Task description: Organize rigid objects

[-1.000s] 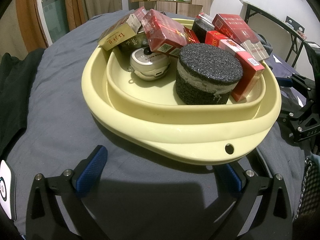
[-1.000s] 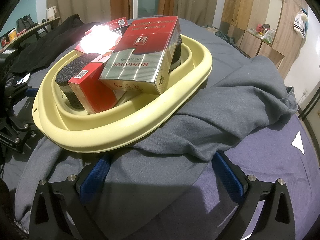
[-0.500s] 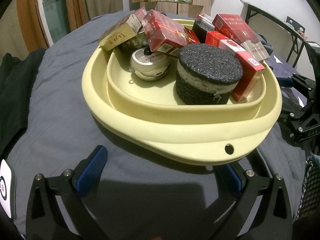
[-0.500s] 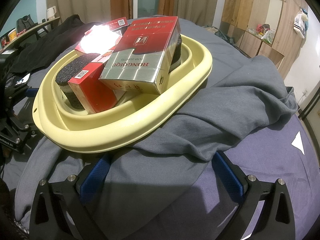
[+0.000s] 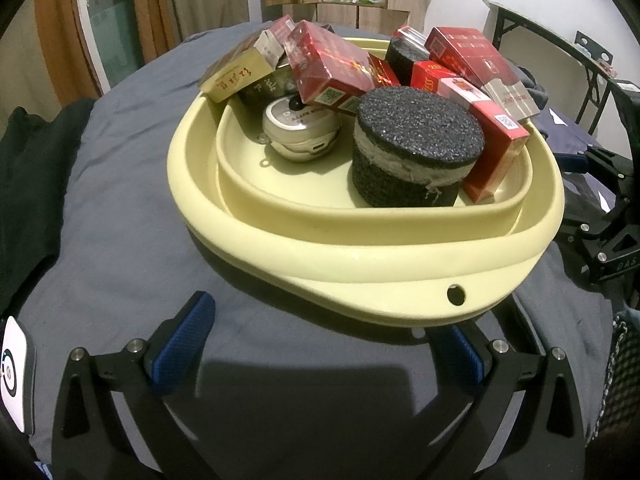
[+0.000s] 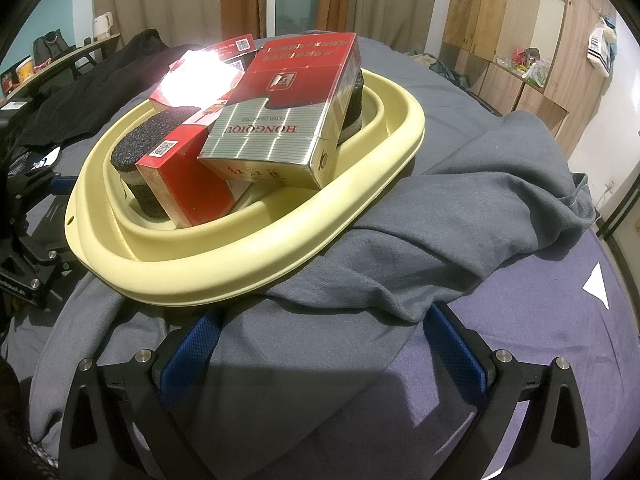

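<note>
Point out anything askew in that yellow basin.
The red-and-silver carton lies tilted atop a red box and a black disc, overhanging the yellow basin's inner wall. The other boxes are heaped unevenly too.

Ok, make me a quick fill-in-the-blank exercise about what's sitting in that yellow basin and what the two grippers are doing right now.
1. The boxes, the round silver case and the black foam cylinder all sit inside the pale ____ basin.
2. The left gripper and the right gripper are both ____, holding nothing.
3. The box labelled HONGQIQU is red and ____.
4. The basin rests on a ____ cloth.

Missing words: yellow; open; silver; grey
</note>
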The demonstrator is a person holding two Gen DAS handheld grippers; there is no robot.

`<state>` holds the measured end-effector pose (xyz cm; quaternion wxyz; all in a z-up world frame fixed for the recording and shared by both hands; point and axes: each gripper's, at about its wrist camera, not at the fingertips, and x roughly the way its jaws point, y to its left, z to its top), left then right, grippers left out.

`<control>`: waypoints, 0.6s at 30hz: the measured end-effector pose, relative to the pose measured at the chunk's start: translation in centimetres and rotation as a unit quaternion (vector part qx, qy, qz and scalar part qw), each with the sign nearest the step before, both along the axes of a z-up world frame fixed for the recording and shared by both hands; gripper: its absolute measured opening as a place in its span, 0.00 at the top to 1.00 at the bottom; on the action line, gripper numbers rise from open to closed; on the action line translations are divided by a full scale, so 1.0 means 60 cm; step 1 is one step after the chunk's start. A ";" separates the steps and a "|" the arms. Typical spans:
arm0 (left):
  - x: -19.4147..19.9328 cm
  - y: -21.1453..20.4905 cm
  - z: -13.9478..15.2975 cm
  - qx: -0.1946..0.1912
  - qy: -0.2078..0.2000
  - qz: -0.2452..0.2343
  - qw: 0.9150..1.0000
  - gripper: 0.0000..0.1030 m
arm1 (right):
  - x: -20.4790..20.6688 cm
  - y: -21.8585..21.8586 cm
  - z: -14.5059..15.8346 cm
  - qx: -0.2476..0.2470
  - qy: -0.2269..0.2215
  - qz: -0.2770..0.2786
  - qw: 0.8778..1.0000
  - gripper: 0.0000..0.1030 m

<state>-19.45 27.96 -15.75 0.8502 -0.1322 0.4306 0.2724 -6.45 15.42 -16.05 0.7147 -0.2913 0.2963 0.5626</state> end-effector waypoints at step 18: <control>-0.003 0.002 -0.003 -0.011 -0.002 0.018 1.000 0.00 | -0.001 0.000 0.000 0.000 0.000 0.000 1.000 0.00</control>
